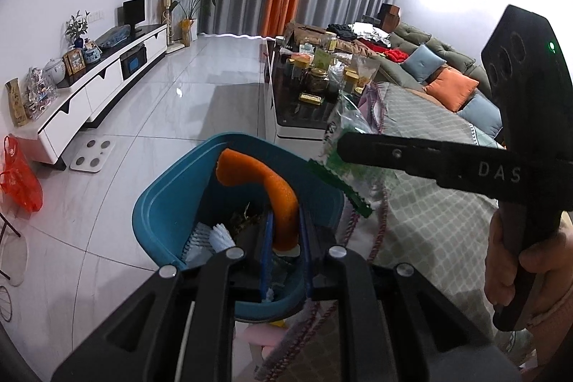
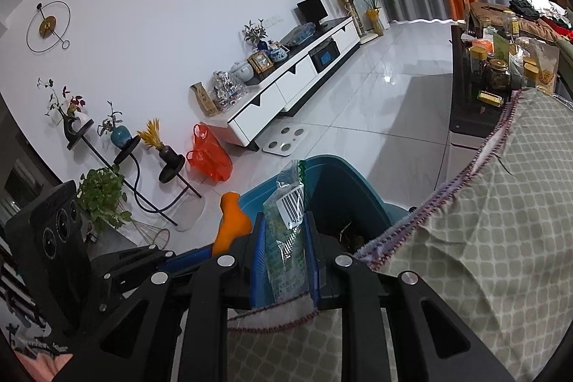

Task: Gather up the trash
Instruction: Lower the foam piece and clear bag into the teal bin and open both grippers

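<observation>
A blue trash bin [image 1: 168,213] stands on the floor beside the cloth-covered table; it also shows in the right wrist view [image 2: 343,188]. My left gripper [image 1: 286,231] is shut on an orange peel strip [image 1: 272,188] and holds it over the bin's opening. The peel also shows in the right wrist view [image 2: 232,224]. My right gripper [image 2: 286,238] is shut on a clear green snack wrapper [image 2: 288,213] with a barcode, held over the bin. In the left wrist view the right gripper [image 1: 343,149] reaches in from the right with the wrapper [image 1: 340,167].
A brush [image 1: 211,238] and dark scraps lie in the bin. The table's grey checked cloth [image 2: 483,221] hangs at the right. A red plastic bag [image 1: 19,178], a white scale [image 1: 91,154], a TV cabinet [image 1: 107,85] and a crowded coffee table [image 1: 308,88] stand around the tiled floor.
</observation>
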Available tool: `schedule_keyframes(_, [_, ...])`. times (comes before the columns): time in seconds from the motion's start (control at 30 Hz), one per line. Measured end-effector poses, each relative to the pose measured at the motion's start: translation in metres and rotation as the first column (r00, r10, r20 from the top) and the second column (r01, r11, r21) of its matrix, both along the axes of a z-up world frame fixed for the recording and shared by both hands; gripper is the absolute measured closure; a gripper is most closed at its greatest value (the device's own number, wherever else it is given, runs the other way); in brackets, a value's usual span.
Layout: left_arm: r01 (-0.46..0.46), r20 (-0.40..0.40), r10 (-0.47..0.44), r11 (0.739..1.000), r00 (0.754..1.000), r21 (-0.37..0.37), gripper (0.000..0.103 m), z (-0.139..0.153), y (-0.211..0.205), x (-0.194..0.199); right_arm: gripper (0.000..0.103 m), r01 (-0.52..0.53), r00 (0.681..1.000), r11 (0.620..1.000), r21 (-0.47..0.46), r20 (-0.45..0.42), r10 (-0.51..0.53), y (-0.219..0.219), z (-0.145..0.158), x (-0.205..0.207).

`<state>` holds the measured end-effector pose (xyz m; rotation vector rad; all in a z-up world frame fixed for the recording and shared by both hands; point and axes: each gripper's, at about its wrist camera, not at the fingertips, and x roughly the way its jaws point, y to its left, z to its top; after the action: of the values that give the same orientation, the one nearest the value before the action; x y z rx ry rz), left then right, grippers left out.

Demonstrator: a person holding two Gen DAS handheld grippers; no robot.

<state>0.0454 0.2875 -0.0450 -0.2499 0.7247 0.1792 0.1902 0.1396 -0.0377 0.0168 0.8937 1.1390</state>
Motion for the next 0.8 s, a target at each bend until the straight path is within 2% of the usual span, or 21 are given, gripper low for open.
schedule_keyframes(0.37, [-0.015, -0.027, 0.014, 1.0, 1.0, -0.028, 0.088, -0.013, 0.01, 0.011, 0.081, -0.001, 1.0, 0.998, -0.056, -0.012, 0.0, 0.021, -0.011, 0.006])
schedule_keyframes(0.6, [-0.019, -0.062, 0.014, 0.996, 0.998, -0.081, 0.087, -0.028, 0.026, 0.019, 0.074, 0.006, 0.999, 0.997, -0.079, -0.031, -0.008, 0.033, -0.017, 0.009])
schedule_keyframes(0.7, [-0.04, -0.089, 0.032, 0.995, 0.996, -0.09, 0.084, -0.036, 0.033, 0.022, 0.063, 0.02, 0.999, 0.996, -0.087, -0.034, -0.023, 0.034, -0.019, 0.012])
schedule_keyframes(0.77, [-0.052, -0.092, 0.042, 0.992, 0.995, -0.112, 0.074, -0.039, 0.038, 0.023, 0.062, 0.027, 0.999, 0.996, -0.089, -0.039, -0.03, 0.033, -0.021, 0.013])
schedule_keyframes(0.8, [-0.061, -0.095, 0.05, 0.991, 0.994, -0.116, 0.073, -0.041, 0.04, 0.023, 0.062, 0.03, 0.999, 0.995, -0.091, -0.042, -0.034, 0.032, -0.022, 0.015])
